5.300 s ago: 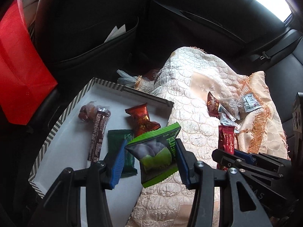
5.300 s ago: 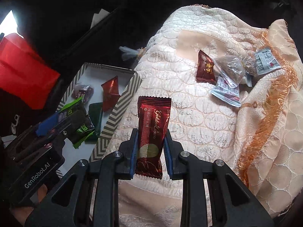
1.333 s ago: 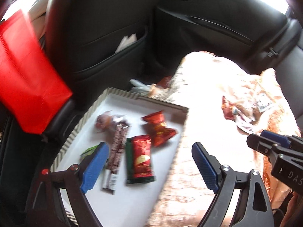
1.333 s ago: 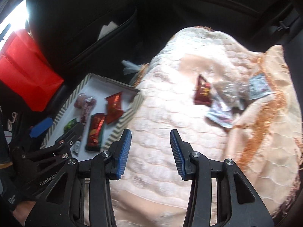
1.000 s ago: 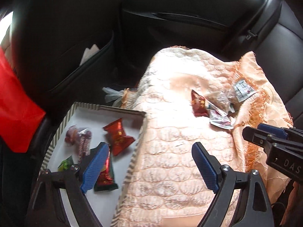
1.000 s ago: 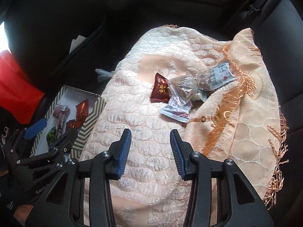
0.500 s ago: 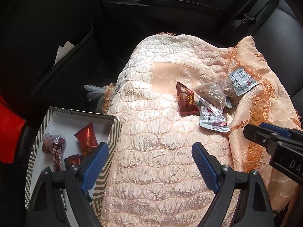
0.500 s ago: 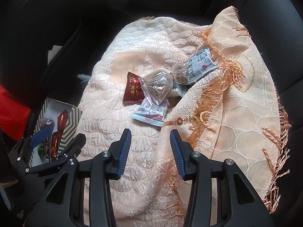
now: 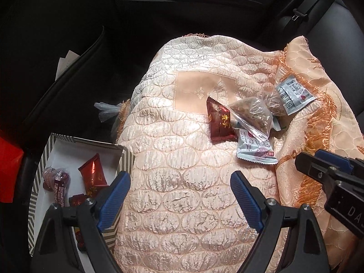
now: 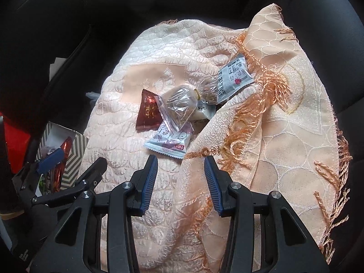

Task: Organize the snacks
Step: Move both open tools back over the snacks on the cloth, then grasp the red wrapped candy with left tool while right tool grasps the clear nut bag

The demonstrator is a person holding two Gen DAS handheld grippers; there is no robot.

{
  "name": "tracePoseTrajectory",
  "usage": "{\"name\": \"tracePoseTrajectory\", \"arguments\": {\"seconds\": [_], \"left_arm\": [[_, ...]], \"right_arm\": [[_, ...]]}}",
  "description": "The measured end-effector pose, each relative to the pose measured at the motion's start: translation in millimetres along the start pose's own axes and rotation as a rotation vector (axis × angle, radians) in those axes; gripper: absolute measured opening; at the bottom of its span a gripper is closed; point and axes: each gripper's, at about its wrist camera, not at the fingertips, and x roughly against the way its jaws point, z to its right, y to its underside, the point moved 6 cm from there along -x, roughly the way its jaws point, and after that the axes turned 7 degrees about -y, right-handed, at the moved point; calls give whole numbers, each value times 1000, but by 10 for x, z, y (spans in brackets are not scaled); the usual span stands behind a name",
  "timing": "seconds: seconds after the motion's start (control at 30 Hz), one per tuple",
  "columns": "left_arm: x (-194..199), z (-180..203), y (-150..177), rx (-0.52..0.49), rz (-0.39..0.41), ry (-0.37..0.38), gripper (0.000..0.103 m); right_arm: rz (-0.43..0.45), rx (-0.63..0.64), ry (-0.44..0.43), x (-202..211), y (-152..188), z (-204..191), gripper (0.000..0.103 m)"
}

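Both empty, left gripper [image 9: 179, 195] wide apart and right gripper [image 10: 180, 182] part open, hover short of 5 or so snacks [image 10: 168, 113] heaped touching on the cloth [image 9: 182, 170], tray [image 9: 43, 159] at left; overlapping wrappers risk grabbing 2, or fringe [image 10: 257, 95] snagging.

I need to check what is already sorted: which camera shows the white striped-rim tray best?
The left wrist view: the white striped-rim tray shows its open floor and several wrapped snacks inside. In the right wrist view only a corner of it appears, mostly hidden behind the left gripper.
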Motion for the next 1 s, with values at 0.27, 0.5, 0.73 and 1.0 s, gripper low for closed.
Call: {"name": "tracePoseTrajectory", "arguments": {"seconds": [0.27, 0.5, 0.73, 1.0], "left_arm": [[-51, 50, -21, -4, -11, 1, 91], [-142, 25, -71, 6, -30, 3, 91], [-307, 29, -301, 25, -71, 26, 91], [-703, 252, -546, 59, -156, 87, 91]], "right_arm": [[2, -7, -4, -27, 2, 60, 42], [-3, -30, -14, -55, 14, 108, 42], [2, -48, -32, -49, 6, 136, 42], [4, -67, -49, -47, 7, 143, 42]]}}
